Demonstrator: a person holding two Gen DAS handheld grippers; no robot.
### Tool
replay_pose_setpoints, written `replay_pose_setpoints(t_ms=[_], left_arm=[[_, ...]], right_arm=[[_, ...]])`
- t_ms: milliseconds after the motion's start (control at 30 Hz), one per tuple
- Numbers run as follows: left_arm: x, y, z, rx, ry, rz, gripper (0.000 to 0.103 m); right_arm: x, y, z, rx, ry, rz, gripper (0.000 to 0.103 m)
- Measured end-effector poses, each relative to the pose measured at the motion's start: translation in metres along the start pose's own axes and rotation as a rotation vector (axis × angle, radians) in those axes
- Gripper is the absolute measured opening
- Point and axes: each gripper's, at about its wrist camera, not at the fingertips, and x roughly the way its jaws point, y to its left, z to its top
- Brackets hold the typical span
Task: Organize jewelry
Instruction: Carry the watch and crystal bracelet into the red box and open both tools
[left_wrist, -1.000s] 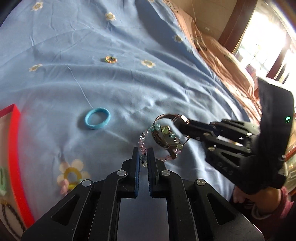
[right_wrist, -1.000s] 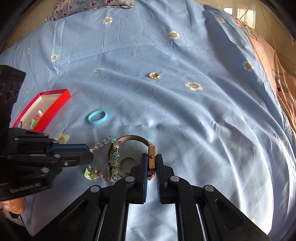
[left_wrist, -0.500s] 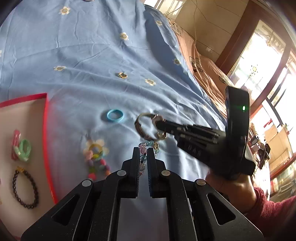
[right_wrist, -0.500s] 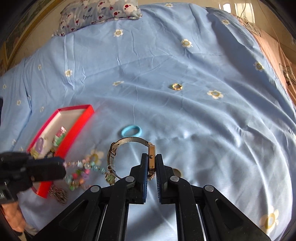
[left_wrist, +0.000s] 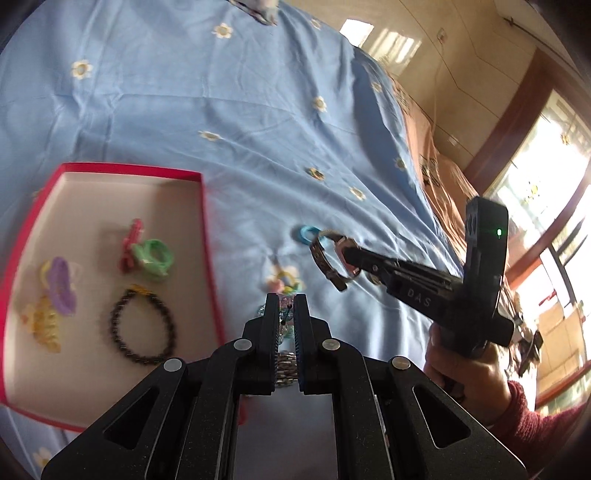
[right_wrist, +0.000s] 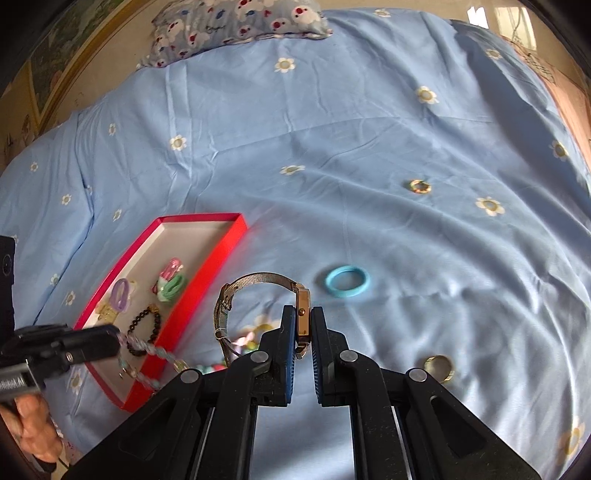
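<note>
Since the earlier frames both hands have carried their loads away from the spot where the two pieces lay tangled together on the bed (right_wrist: 369, 129), toward the red tray (right_wrist: 207, 218), which now fills much more of the left wrist view. The left gripper (left_wrist: 286, 314) is clamped tight on a pale beaded bracelet (right_wrist: 159, 354); in the right wrist view the beads hang from its tip over the near corner of the tray, while in its own view only a few beads show between and below the fingers. The right gripper (right_wrist: 303, 325) is pinched on the case of a wristwatch (right_wrist: 303, 314), whose metal mesh band loops out to the left, clear of the sheet. The two pieces are now apart.

Inside the tray lie a dark beaded bracelet (left_wrist: 142, 326), a green hair tie (left_wrist: 153, 256) against a red clip (left_wrist: 131, 243), a purple ring-shaped piece (left_wrist: 61, 288) and a yellow piece (left_wrist: 44, 325). On the blue flowered sheet, beyond the watch, rests a light blue ring band (right_wrist: 347, 281); farther off sits a small gold-coloured ring (right_wrist: 420, 186), and another gold ring (right_wrist: 438, 367) lies near the right gripper's right side. A colourful beaded piece (left_wrist: 284, 280) lies on the sheet between the grippers. A patterned pillow (right_wrist: 240, 22) sits at the head of the bed.
</note>
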Motion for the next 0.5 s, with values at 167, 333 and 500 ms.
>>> replay_pose_setpoints(t_ms=[167, 333, 500], left_arm=[[-0.021, 0.023, 0.002, -0.041, -0.042, 0.037, 0.006], [-0.036, 0.042, 0.001, -0.073, -0.07, 0.069, 0.006], [-0.043, 0.057, 0.0, -0.095, -0.081, 0.092, 0.006]], right_arm=[[0.009, 0.024, 0.001, -0.035, 0.015, 0.04, 0.007], [0.017, 0.051, 0.004, -0.074, 0.023, 0.084, 0.007], [0.026, 0.076, 0.006, -0.108, 0.036, 0.126, 0.007]])
